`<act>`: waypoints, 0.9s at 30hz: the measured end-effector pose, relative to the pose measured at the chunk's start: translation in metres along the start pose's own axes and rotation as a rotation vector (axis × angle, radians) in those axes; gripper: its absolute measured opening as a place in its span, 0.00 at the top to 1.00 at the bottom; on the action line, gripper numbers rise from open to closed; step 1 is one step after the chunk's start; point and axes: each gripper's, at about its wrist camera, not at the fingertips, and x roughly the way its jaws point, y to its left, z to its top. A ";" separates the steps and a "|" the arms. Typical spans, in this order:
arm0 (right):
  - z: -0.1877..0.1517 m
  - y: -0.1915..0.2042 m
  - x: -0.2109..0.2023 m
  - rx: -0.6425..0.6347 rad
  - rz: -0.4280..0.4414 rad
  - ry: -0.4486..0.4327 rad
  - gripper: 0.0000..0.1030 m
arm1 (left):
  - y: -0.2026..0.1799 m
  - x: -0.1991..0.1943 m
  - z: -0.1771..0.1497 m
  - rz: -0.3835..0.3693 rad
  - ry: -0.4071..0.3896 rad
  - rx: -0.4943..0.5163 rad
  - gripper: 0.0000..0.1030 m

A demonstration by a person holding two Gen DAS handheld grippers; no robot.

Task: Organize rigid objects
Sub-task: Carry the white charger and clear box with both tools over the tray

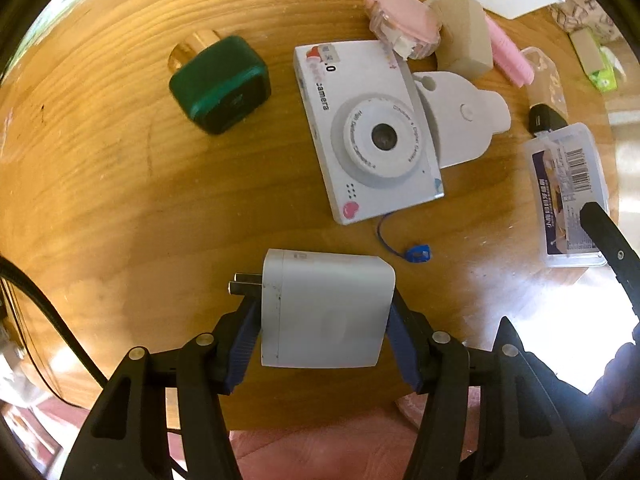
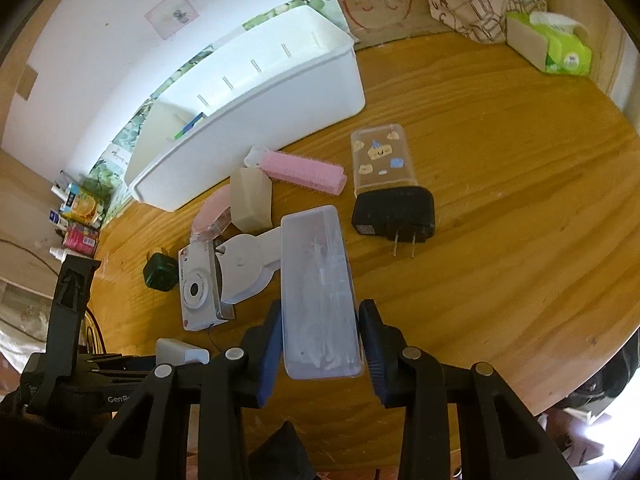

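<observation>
Near the table's front edge, your left gripper is clamped on the white charger. Your right gripper is clamped on the clear plastic case, just beside the white camera.

Daylight, bright | glare on table – blown out | fisheye edges bent, dark – slightly soft

Bare wooden table right of black charger, clutter beside white bin
</observation>
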 end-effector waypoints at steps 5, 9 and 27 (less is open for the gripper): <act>0.006 -0.002 -0.008 -0.064 0.023 0.002 0.64 | -0.004 -0.006 -0.023 -0.024 -0.056 -0.076 0.39; 0.012 0.000 -0.016 -0.129 0.044 -0.002 0.64 | -0.006 -0.011 -0.041 -0.058 -0.109 -0.147 0.39; 0.031 0.000 -0.062 -0.385 0.149 -0.060 0.67 | 0.009 -0.063 -0.111 -0.248 -0.508 -0.424 0.39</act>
